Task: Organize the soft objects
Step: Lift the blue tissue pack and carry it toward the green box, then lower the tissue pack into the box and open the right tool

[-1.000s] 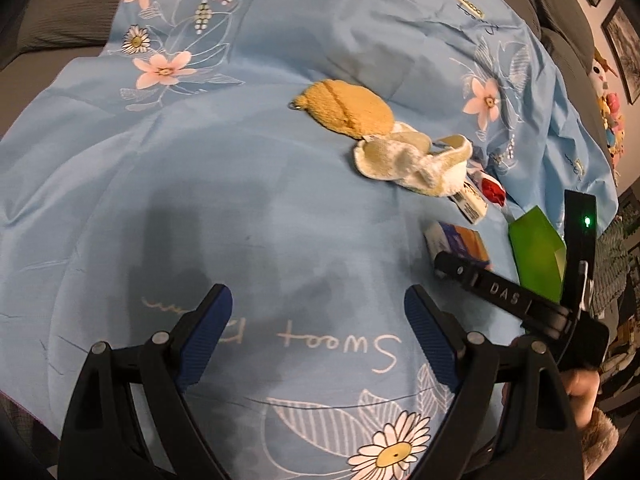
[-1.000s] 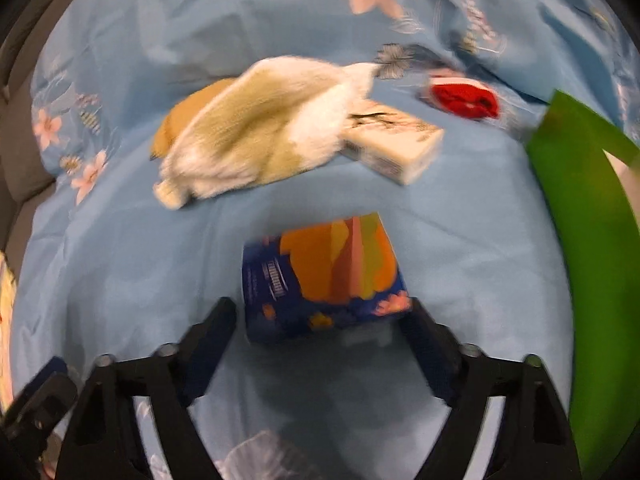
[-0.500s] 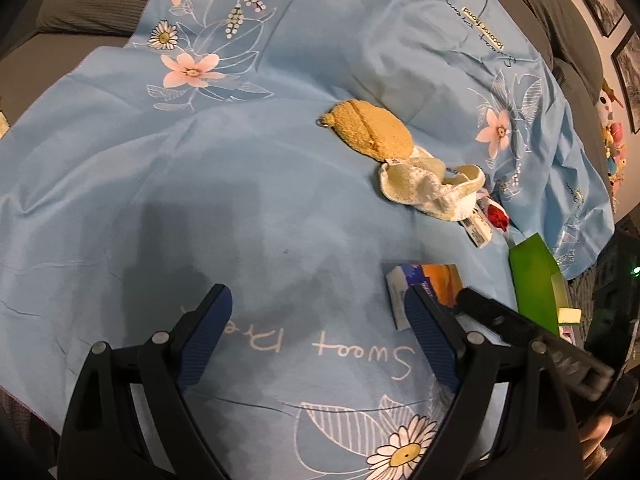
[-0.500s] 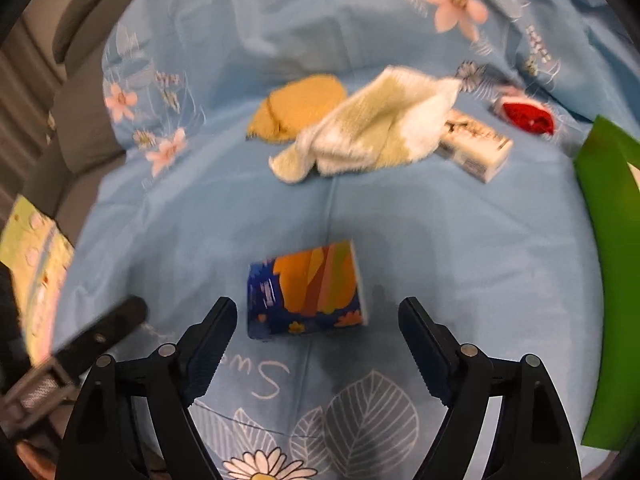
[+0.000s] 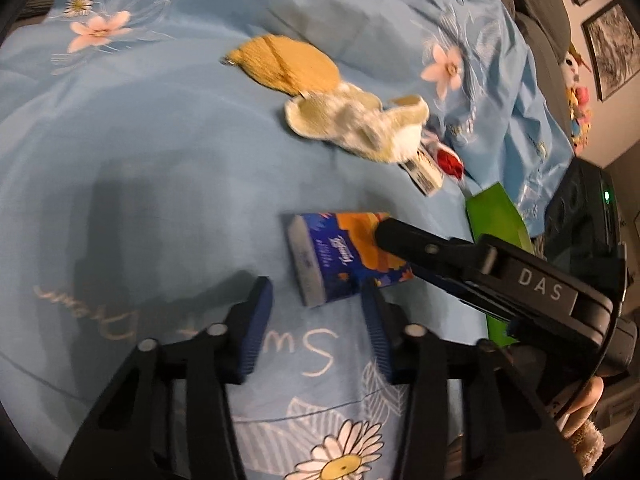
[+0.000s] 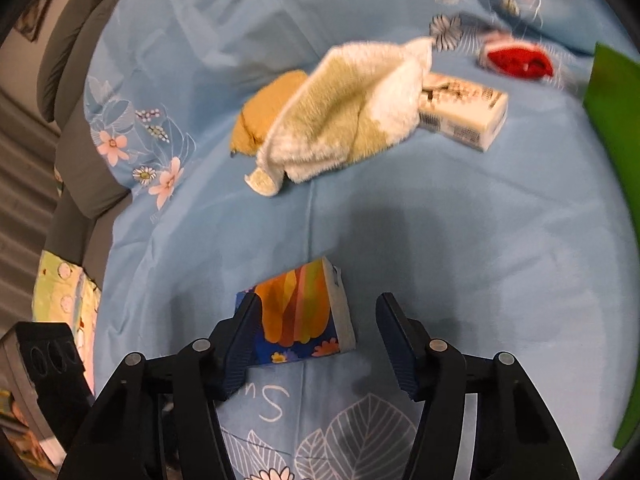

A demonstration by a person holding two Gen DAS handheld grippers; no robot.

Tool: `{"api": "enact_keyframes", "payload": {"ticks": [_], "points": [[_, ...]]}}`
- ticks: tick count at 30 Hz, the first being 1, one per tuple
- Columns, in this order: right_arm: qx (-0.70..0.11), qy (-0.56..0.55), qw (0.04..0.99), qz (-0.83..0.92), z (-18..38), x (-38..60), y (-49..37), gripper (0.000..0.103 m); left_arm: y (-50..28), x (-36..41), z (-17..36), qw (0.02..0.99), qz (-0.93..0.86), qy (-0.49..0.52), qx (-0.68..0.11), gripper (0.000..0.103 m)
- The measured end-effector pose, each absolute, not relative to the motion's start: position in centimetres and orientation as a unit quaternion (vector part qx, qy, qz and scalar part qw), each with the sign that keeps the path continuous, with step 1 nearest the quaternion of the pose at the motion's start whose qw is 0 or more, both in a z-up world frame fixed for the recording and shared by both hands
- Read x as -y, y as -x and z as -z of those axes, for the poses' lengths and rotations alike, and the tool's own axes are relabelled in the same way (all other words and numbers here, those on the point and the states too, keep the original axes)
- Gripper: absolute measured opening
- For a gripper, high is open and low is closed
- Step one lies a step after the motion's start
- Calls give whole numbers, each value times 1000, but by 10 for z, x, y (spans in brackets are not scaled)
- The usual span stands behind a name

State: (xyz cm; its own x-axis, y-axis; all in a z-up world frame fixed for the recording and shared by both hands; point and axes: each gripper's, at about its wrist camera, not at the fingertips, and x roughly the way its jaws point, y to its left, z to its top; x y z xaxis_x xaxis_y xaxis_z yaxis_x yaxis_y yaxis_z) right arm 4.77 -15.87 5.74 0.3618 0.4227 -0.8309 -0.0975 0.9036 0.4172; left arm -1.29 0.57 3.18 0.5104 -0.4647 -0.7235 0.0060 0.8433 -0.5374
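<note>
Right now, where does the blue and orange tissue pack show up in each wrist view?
Left wrist view: the tissue pack lies just right of centre, beyond the open left claw, partly under a finger of the right claw.
Right wrist view: the pack sits low, left of centre, between the open right claw's fingers.
Shared landmark: the yellow-white towel.

Tissue pack (image 6: pixel 304 316) on bedsheet (image 6: pixel 460 240), towel (image 6: pixel 344 120) behind it, overlapping pouch (image 6: pixel 268 108) and box (image 6: pixel 464 116)
</note>
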Motion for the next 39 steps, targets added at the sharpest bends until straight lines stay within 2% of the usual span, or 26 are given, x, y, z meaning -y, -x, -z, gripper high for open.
{"api": "enact_keyframes", "payload": {"ticks": [1,3,9,18,28,39], "points": [[-547,-152,807,-164,-54,157,-49,57,11,-3,-30,833,146,239,-477,28],[-557,-156,797,-171,-47,156,-50,54,7,6,-29,831,156,232,-481,26],[-542,-164,808,-163,-59,168,-45,54,9,28,-50,865,155,172,-445,25],[-450,-199,856,-159,-126,219,-18,54,16,70,-102,884,200,161,-389,25],[-361,-250,896,-67,-168,330,13,54,8,182,-144,872,305,118,-363,25],[-327,-307,892,45,-162,435,30,54,-7,289,-135,836,382,78,-387,25]]}}
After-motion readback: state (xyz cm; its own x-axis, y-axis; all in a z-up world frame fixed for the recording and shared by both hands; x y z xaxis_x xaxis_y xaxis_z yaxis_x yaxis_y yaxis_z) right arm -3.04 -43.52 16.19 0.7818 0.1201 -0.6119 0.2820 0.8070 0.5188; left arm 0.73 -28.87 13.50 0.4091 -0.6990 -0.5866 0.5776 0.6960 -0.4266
